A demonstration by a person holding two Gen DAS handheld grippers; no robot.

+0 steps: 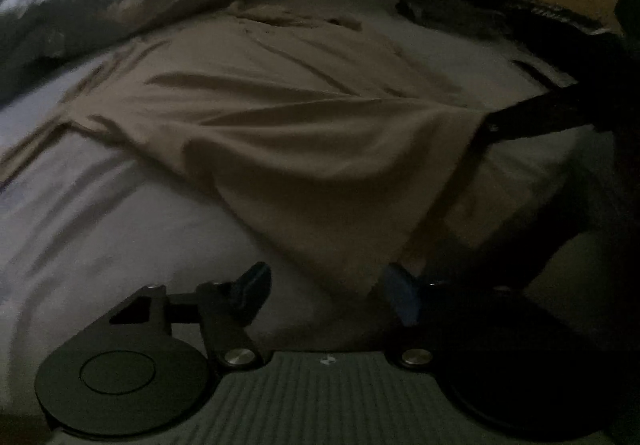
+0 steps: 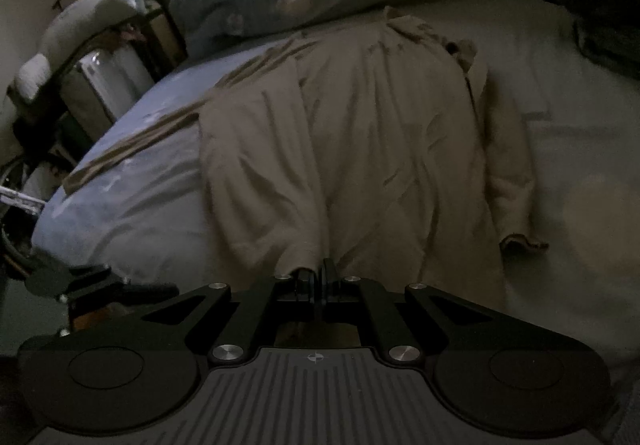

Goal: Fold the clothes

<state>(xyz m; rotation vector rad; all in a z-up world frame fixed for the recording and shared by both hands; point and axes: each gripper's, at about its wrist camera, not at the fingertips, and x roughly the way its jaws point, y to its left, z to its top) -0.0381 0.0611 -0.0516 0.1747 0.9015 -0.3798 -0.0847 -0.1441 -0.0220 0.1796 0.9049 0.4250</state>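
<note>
The right gripper (image 2: 318, 277) pinches the beige shirt's (image 2: 360, 149) hem at the bed's (image 2: 120, 213) near edge, lifting it to fold; the left gripper (image 1: 326, 293) gapes, holding nothing. A duvet (image 2: 240, 5) lies beyond.

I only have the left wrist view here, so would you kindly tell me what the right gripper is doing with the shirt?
Observer: The right gripper is shut on the near hem of the beige shirt.
Operator: Thank you. Is there a sleeve on that side?
Observer: Yes, one sleeve lies flat along the shirt's right edge, its cuff toward the gripper.
Operator: And what lies past the bed's left edge?
Observer: A dark metal rack with white things on it stands there, beside the blue sheet.
</note>
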